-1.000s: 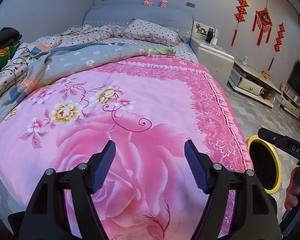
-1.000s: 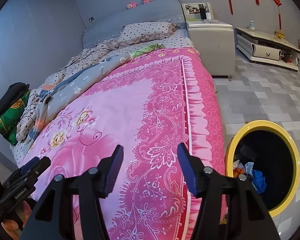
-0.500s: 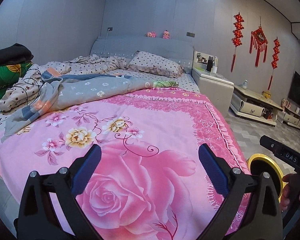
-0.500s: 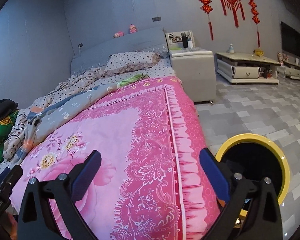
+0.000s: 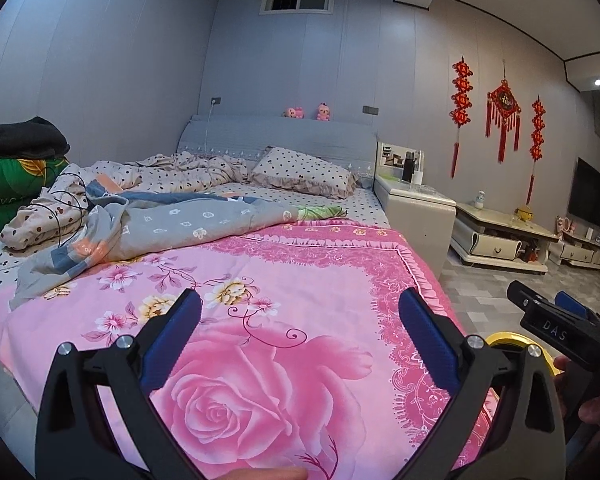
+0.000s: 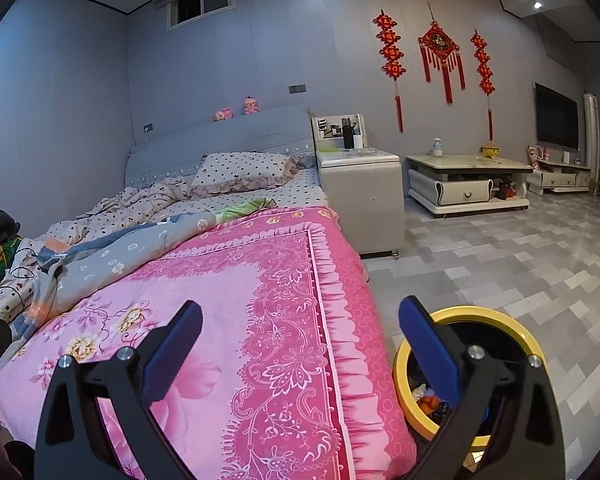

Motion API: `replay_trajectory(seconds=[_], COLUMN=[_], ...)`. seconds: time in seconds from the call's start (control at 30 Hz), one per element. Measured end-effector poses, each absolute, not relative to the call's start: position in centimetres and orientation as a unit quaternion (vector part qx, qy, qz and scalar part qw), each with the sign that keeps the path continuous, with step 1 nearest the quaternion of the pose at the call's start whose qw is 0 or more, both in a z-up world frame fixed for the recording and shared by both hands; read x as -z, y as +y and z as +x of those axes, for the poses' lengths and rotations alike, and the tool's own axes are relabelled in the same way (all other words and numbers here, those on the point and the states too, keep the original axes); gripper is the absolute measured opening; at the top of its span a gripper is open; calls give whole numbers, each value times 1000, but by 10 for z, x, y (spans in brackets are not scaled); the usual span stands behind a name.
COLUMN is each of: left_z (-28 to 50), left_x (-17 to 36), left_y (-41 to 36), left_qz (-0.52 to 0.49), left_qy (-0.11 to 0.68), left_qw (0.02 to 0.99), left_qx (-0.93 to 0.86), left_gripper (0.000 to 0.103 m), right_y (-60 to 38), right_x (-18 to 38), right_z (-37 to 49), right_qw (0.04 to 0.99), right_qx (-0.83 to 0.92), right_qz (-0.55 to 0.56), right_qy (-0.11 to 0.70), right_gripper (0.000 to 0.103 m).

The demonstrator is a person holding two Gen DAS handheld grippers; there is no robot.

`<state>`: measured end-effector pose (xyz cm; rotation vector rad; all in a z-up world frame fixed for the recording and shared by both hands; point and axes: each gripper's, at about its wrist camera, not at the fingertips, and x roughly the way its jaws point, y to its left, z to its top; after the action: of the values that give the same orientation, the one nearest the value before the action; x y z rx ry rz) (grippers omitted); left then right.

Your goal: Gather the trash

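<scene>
Left gripper (image 5: 300, 334): I see its fingers spread wide, having just been opening, nothing between them, over the pink floral quilt (image 5: 284, 292).
Right gripper (image 6: 300, 334): fingers equally wide, just opened, empty, straddling the quilt's edge and the bin.
Trash bin (image 6: 482, 314): yellow-rimmed, on the floor tiles touching the bed's side; scraps and something orange lie inside.
Trash still out: none I can pick out on quilt or floor.
Step in hand: I judge a piece is binned and I am scanning.
Next move: I must find another piece before closing on anything.
</scene>
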<state>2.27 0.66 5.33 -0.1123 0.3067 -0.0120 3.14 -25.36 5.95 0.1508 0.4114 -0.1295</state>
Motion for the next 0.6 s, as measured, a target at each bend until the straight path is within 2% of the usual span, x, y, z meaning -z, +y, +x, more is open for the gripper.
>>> replay_trajectory(seconds=[0.6], left_z=[21], left_x=[-54], left_y=[13], left_qz=[-74], left_qy=[157], left_qw=[985], left_qx=[22], left_gripper=[95], right_y=[-251], right_x=[-52], right_z=[30], right_qw=[969], right_qx=[62], right_qz=[77], right_qy=[228], right_gripper=[95])
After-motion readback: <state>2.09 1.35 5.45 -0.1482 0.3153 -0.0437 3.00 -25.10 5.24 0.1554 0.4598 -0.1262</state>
